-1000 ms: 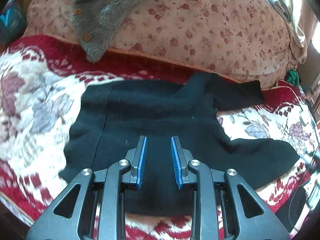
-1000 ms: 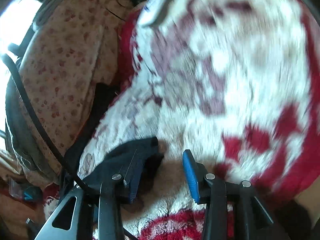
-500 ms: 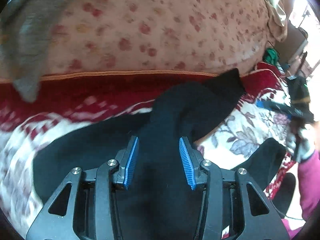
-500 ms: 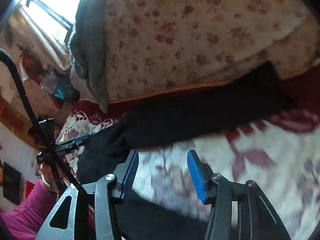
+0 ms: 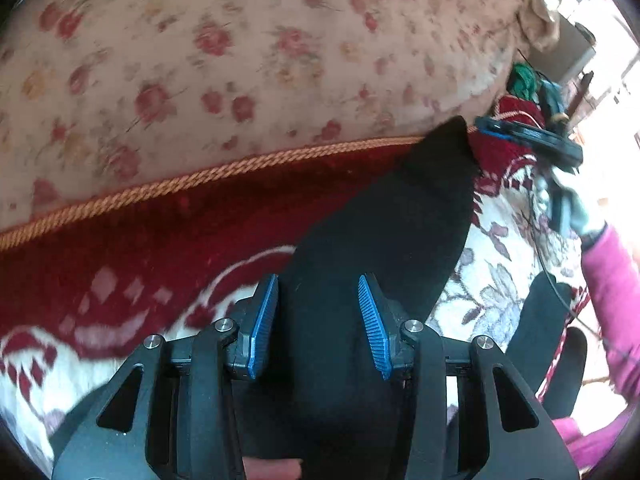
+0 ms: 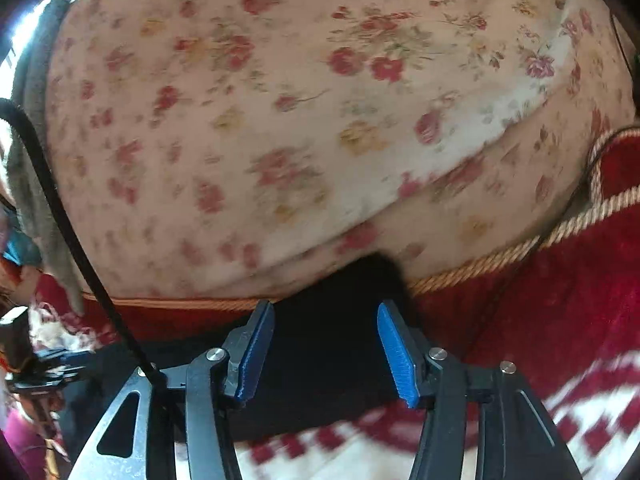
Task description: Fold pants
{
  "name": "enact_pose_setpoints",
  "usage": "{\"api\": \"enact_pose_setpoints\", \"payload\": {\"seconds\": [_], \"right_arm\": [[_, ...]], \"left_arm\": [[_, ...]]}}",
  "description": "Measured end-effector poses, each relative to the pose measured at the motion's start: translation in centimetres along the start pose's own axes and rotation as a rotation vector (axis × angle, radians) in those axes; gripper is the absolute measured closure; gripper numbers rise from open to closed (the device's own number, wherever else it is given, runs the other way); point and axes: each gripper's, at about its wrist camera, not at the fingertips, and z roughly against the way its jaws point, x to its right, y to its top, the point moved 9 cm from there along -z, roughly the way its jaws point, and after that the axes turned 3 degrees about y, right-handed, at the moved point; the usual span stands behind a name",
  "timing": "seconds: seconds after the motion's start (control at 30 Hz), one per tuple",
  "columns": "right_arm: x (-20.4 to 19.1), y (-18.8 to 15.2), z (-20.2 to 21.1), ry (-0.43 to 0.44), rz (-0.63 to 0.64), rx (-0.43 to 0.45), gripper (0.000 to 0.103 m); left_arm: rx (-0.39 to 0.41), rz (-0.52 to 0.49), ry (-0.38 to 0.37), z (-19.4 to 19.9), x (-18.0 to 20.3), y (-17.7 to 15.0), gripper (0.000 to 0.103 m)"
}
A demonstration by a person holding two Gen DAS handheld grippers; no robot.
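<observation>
Left gripper: held apart, blue pads clear of the cloth on both sides; nothing is gripped. It is pointed down over the pants, whose black cloth is seen in the gap.
Right gripper: jaws opening; black cloth is seen in the gap, but the pads are not pressed on it and nothing is held. It is also seen in the left wrist view, blurred, well to the right of the pants' far tip.
Pants: black, spread on the blanket; one leg is run up to the blanket's corded edge, its tip touching the quilt. A second dark part is seen apart from it, lower right, near the sleeve.
Pants in right view: laid along the corded edge, the tip against the quilt.
Blanket: red and white, patterned, under the pants.
Quilt: cream, with red flowers, heaped just beyond the pants.
Grey garment: draped on the quilt's left end, well apart from the pants.
Sleeve: pink, right of the pants.
</observation>
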Motion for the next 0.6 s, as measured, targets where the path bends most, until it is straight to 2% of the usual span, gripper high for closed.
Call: {"api": "enact_pose_setpoints", "payload": {"seconds": [0.23, 0.33, 0.47, 0.6], "right_arm": [[2.2, 0.0, -3.4, -0.049, 0.068, -0.07, 0.051], [2.9, 0.3, -4.5, -0.083, 0.064, -0.072, 0.051], [3.5, 0.5, -4.6, -0.055, 0.038, -0.054, 0.051], [3.8, 0.6, -4.9, -0.044, 0.047, -0.059, 0.046]], "left_arm": [[-0.068, -0.051, 0.008, -1.8, -0.1, 0.5, 0.061], [-0.05, -0.045, -0.008, -1.3, -0.3, 1.1, 0.061], [-0.035, -0.05, -0.039, -1.2, -0.1, 1.6, 0.061], [-0.082, -0.067, -0.02, -3.0, 0.3, 1.5, 0.061]]}}
